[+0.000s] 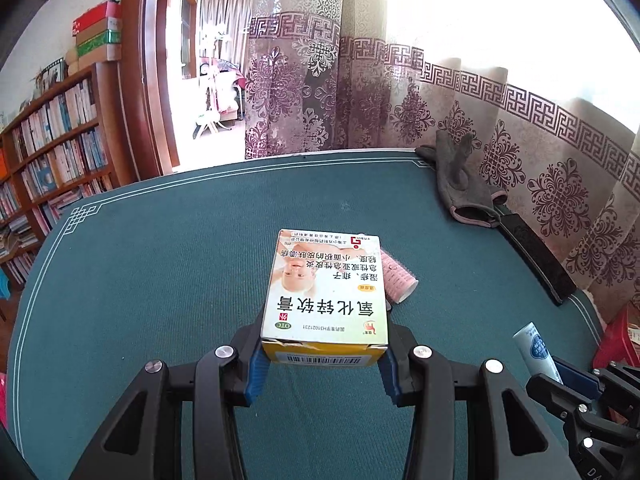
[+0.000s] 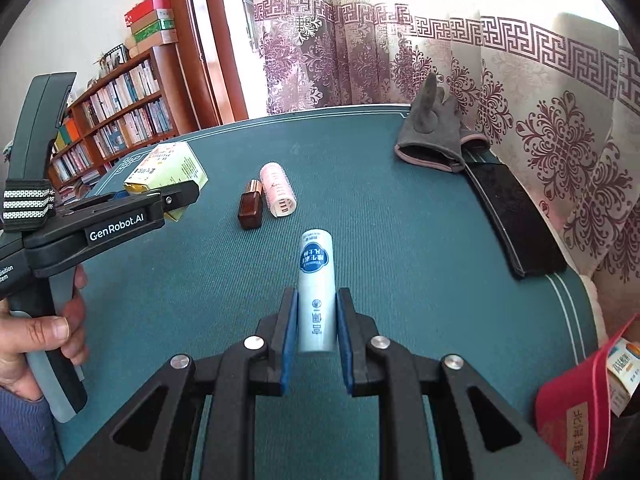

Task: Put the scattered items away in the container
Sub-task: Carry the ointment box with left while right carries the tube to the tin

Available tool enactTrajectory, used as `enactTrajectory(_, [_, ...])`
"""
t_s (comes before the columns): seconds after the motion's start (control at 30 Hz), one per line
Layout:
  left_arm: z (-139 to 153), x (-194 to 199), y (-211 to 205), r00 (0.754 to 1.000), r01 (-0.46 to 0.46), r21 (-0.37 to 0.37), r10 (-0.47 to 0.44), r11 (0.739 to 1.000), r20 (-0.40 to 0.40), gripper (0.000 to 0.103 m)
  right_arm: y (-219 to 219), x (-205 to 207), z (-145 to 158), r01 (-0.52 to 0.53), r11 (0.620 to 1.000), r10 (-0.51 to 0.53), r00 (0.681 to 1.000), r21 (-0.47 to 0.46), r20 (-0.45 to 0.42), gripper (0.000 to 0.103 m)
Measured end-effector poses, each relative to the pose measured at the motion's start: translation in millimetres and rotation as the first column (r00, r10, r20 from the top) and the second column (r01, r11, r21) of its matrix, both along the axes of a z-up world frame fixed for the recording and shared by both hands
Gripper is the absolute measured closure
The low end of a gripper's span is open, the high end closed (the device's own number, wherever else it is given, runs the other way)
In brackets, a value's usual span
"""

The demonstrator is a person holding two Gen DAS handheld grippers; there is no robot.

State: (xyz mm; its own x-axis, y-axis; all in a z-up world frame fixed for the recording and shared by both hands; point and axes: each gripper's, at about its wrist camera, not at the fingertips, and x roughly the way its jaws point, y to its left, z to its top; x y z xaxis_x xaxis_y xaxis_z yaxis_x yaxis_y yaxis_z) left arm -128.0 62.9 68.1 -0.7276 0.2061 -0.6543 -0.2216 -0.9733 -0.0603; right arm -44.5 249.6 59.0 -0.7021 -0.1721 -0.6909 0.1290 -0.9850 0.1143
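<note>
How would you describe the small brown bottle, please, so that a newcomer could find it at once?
Start at the green table mat and look at its middle, just beyond the white tube held in the right tongs. Two small things lie side by side there. The brown bottle is the dark, square-sided one on the left, next to the pale pink hair roller.

Daylight is pouring through the curtain (image 1: 460, 92) at my one o'clock, blowing the upper right out to white glare. The green table (image 1: 160, 260) is showing evenly lit, with faint shadows. Edges are bending and darkening into black corners; focus is staying sharp.
</note>
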Motion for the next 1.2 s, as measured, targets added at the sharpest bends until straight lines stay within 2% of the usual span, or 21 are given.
enactTrajectory(0.43, [17,53,27,0.996,0.079,0.000,-0.079,0.997,-0.033,0.056,24,55,22,0.039,0.999,-0.041,0.997,-0.024,-0.060,0.082])
enactTrajectory(0.8, [21,77,59,0.988,0.152,0.002,-0.152,0.988,-0.021,0.056,55,94,28,0.102,0.994,-0.105,0.991,-0.047,-0.086,0.082])
enactTrajectory(1.07, [22,96,103,0.967,0.255,0.008,-0.255,0.967,-0.002,0.056,91,139,44,0.177,0.983,-0.182,0.974,-0.046,-0.136,0.082])
enactTrajectory(1.2, [23,110,129,0.945,0.325,0.021,-0.325,0.945,0.015,0.056,117,163,49,0.244,0.969,-0.247,0.957,-0.034,-0.155,0.082])
